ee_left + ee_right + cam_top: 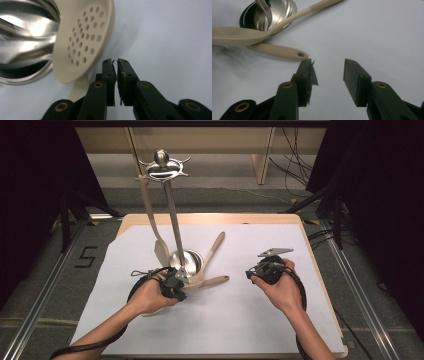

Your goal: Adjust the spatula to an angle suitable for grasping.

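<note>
Left gripper view: slotted spoon (83,40) lies just left of near-closed jaws.

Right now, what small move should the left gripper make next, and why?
Probably open the left gripper and shift it onto the skimmer handle. Its jaws stand nearly shut with nothing between them, and the skimmer lies just beside them against the stand.

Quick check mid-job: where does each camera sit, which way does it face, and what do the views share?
High view: above the person's side, looking forward and down at the white table; forearms, left gripper and right gripper show.
Left gripper view: rides the left gripper, jaws nearly together, facing the beige perforated skimmer.
Right gripper view: rides the right gripper, jaws apart, facing a beige spoon.
Shared: the shiny steel stand base, in all three.
</note>
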`<state>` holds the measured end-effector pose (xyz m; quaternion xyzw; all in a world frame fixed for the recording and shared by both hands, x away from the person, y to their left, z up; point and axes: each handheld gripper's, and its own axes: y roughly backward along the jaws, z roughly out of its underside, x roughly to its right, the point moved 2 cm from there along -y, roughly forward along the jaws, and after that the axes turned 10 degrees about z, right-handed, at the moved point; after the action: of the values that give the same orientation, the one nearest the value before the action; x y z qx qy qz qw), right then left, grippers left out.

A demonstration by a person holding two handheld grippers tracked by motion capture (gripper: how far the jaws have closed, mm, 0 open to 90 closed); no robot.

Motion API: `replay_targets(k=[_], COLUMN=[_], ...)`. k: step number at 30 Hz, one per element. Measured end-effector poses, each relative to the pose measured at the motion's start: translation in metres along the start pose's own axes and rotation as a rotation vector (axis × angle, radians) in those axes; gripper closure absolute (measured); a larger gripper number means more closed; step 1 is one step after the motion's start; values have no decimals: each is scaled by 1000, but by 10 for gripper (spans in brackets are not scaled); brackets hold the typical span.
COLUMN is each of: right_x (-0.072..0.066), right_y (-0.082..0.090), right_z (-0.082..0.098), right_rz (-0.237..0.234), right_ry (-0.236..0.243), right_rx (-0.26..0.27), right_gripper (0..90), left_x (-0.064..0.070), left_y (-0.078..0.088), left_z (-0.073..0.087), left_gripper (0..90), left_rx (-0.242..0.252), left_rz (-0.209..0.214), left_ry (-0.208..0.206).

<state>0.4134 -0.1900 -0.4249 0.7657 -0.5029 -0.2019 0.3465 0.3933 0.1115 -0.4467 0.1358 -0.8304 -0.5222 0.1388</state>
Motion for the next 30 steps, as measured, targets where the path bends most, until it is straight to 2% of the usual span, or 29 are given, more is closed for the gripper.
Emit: replay_targets(k=[1, 2, 3, 4, 5, 6, 7, 10, 12, 14, 15, 16, 17, 18, 21, 23, 26, 27, 28, 29, 30], right_x=[0, 1, 0, 1, 2, 2, 2, 2, 0, -1, 0, -2, -1, -3, -2, -4, -4, -4, -3, -4, -4], right_y=[1, 0, 1, 1, 0, 0, 0, -1, 1, -1, -1, -1, -2, -1, -4, -3, -2, -2, -2, -1, -1], right_z=[0, 1, 0, 0, 0, 0, 0, 0, 0, 0, 0, 0, 0, 0, 0, 0, -1, -1, -1, 0, 0], right_rz=[-2, 2, -6, -9, -1, -3, -2, -5, -3, -9, -9, -11, -8, -9, -28, -8, -13, -13, -15, -12, -14], right_ry=[4, 21, 2, 6, 25, 26, 25, 29, 17, 19, 35, 22, 29, 14, 37, 18, 24, 23, 39, 31, 28], right_rx=[-13, -2, -13, -12, 11, 9, 9, 6, -10, 8, 4, -8, -1, -18, -4, 4, -15, -15, -3, -13, -17], right_gripper=[592, 592, 591, 592, 592, 592, 592, 592, 592, 592, 592, 592, 591, 591, 591, 592, 592, 591, 592, 591, 592], left_x=[0, 0, 0, 0, 1, -1, -2, -3, -6, -8, -9, -9, -10, -9, -4, 0, 5, 5, 6, 5, 5], left_y=[0, -1, 0, 1, 2, 4, 5, 7, 8, 7, 6, 6, 6, 6, 3, 0, -8, -11, -15, -15, -15], left_z=[0, 1, 2, 3, 4, 6, 6, 7, 8, 9, 9, 9, 9, 8, 6, 4, 1, 0, 0, -1, -1], left_gripper=[800, 795, 788, 784, 781, 781, 782, 784, 781, 753, 748, 739, 731, 729, 669, 631, 647, 648, 646, 645, 646], left_rx=[4, 14, 18, 20, 28, 32, 26, 33, 41, 33, 37, 36, 38, 40, 24, 21, 8, 1, -5, -9, -2], left_rz=[13, 11, 3, 1, 4, 4, -5, -37, -76, -116, -120, -118, -111, -122, -135, -130, -119, -136, -146, -159, -162], left_ry=[6, 6, 8, 8, 23, 12, -1, 4, -11, -17, -14, -14, -12, -11, -35, -59, -78, -98, -99, -107, -95])
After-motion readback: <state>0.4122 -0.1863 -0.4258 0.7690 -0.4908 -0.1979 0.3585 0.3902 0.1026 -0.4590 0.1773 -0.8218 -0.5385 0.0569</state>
